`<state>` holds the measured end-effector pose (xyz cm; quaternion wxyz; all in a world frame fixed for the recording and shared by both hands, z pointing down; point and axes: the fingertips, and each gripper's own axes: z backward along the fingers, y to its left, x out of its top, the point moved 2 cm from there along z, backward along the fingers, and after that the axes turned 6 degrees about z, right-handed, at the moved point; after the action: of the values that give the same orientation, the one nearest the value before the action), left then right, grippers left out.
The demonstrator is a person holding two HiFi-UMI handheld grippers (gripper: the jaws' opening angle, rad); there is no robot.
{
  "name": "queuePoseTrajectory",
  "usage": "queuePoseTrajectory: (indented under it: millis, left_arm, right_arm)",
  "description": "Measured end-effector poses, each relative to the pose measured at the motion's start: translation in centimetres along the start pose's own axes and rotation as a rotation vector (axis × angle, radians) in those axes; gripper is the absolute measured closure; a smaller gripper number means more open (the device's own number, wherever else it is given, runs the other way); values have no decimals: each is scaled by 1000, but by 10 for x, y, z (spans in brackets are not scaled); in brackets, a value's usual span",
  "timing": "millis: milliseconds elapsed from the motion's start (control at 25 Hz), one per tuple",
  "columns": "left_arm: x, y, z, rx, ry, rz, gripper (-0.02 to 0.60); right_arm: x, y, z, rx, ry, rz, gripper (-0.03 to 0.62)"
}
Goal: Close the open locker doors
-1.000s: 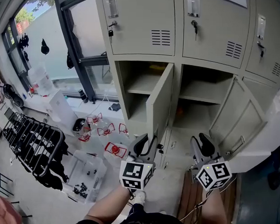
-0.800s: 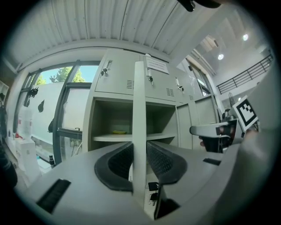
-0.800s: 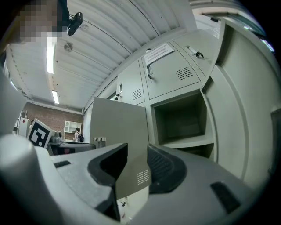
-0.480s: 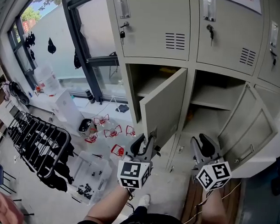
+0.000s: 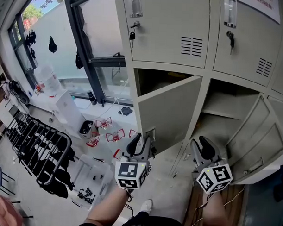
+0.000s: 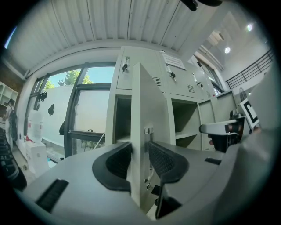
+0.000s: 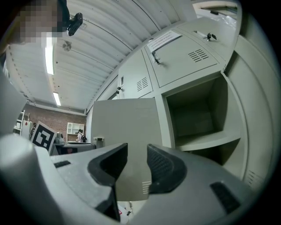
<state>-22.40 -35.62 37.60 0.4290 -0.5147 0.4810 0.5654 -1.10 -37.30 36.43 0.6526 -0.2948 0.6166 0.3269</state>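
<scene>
- Head view: your left tongs [image 5: 141,140] sit at the free edge of the left door [image 5: 171,113], low down, right by its latch plate [image 5: 150,133]. The door is approx. half swung, and the dark compartment [image 5: 154,80] shows above & behind it.
- Head view: your right tongs [image 5: 201,145] are level w/ the left ones, off to their right, in front of the middle compartment [image 5: 225,108] & touching nothing. The right door [image 5: 254,137] stands wide open just right of them.
- Left gripper view: the left tongs [image 6: 139,154] straddle the door's edge, w/ the sheet running up between the pads. The left pad [image 6: 115,160] lies along the metal, while the right pad [image 6: 164,160] shows a sliver of gap. The jaws have just been opening, so they're loosened round the edge, not clamping it.
- Right gripper view: the right tongs [image 7: 137,163] are parted w/ nothing between them. The left door's face [image 7: 127,127] is beyond the tips, well apart. An open compartment [image 7: 197,110] is up & right of the jaws, and the right door [image 7: 257,123] runs along the far right.
</scene>
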Motion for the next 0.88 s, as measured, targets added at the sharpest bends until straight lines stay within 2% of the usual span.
queuePoseTrajectory:
  millis: [480,880]
  left_arm:
    - [5,47,-49,40,-12,-1,474]
    - [6,67,-93,9,-10,-31,436]
  right_arm:
    - [-3,-4,-49,-21,8,4,468]
    - [-11,-15,-72,-85,13,-11,468]
